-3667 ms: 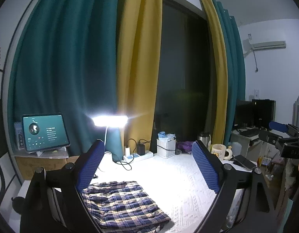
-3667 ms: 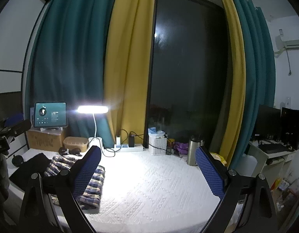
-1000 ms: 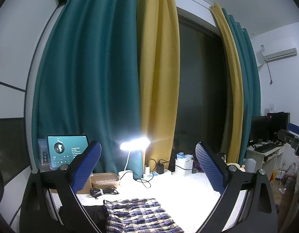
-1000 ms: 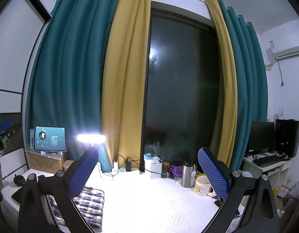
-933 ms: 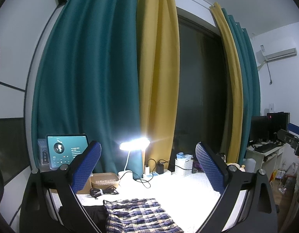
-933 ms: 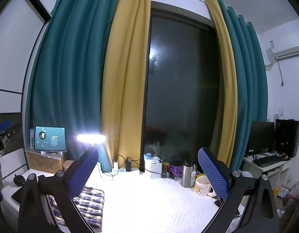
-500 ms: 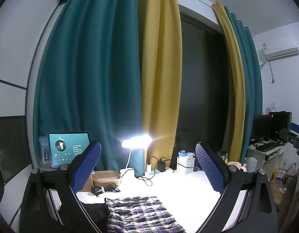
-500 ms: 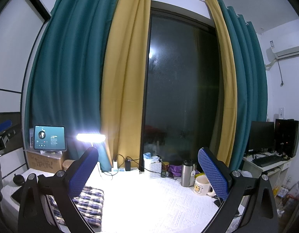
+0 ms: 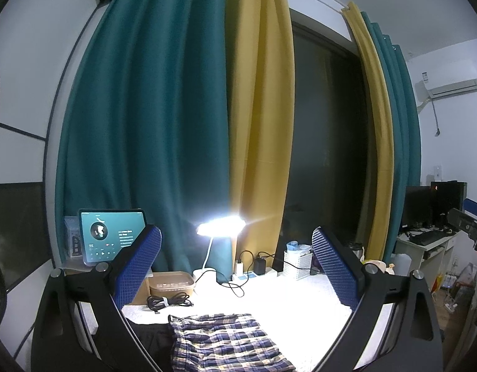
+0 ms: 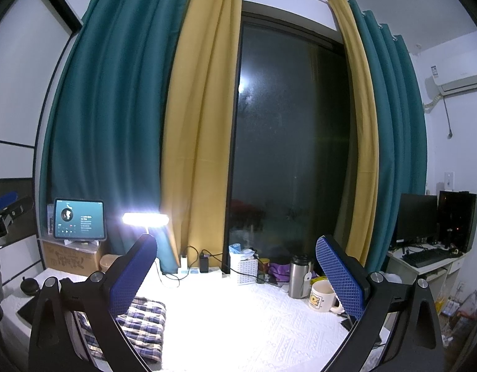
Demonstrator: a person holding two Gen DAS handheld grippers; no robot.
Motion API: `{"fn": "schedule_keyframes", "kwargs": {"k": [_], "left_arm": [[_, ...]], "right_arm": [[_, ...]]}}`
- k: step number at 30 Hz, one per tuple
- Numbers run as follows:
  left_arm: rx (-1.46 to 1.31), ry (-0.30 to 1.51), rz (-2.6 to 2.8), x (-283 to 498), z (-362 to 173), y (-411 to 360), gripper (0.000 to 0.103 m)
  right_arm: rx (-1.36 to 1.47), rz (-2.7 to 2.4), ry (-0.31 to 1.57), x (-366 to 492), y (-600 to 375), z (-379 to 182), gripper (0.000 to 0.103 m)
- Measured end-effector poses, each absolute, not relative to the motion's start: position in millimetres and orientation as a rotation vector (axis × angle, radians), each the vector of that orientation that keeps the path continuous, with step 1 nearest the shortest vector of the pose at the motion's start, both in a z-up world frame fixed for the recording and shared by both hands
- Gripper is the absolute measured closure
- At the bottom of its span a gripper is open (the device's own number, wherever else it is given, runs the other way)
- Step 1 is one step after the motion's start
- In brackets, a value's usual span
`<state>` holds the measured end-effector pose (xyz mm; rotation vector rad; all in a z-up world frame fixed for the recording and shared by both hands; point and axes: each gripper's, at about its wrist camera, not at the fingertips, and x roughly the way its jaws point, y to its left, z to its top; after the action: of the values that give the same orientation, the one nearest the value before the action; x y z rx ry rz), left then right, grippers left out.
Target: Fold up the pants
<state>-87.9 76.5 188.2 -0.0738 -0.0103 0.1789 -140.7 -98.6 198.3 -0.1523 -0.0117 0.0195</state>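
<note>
The plaid pants (image 9: 226, 344) lie folded into a flat rectangle on the white textured table cover (image 9: 285, 307), low in the left wrist view. In the right wrist view the same plaid pants (image 10: 142, 325) sit at the lower left, partly behind the left finger. My left gripper (image 9: 237, 266) is held well above the table, open, with nothing between its blue pads. My right gripper (image 10: 237, 272) is open too, raised over the table to the right of the pants, holding nothing.
A lit desk lamp (image 9: 221, 228), a tablet (image 9: 111, 235) on a cardboard box, a power strip (image 9: 254, 274), a white basket (image 9: 297, 263) and a coiled cable (image 9: 167, 303) line the back. A steel flask (image 10: 297, 277) and a mug (image 10: 322, 297) stand right. Dark cloth (image 9: 148, 338) lies left of the pants.
Both grippers have risen and tilted up since 3.7 s ago, so the pants sit lower in view. Over the last second only a slight drift shows; the pants lie unmoved.
</note>
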Motion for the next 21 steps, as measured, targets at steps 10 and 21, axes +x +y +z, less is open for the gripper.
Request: {"fn": "schedule_keyframes", "kwargs": {"k": [10, 21], "left_arm": [[-0.072, -0.007, 0.177, -88.0, 188.6, 75.6, 0.005], [-0.073, -0.007, 0.178, -88.1, 188.1, 75.0, 0.005]], "right_arm": [[-0.152, 0.021, -0.014, -140.7, -100.9, 197.9, 0.000], [-0.152, 0.022, -0.009, -140.0, -101.5, 198.0, 0.000]]}}
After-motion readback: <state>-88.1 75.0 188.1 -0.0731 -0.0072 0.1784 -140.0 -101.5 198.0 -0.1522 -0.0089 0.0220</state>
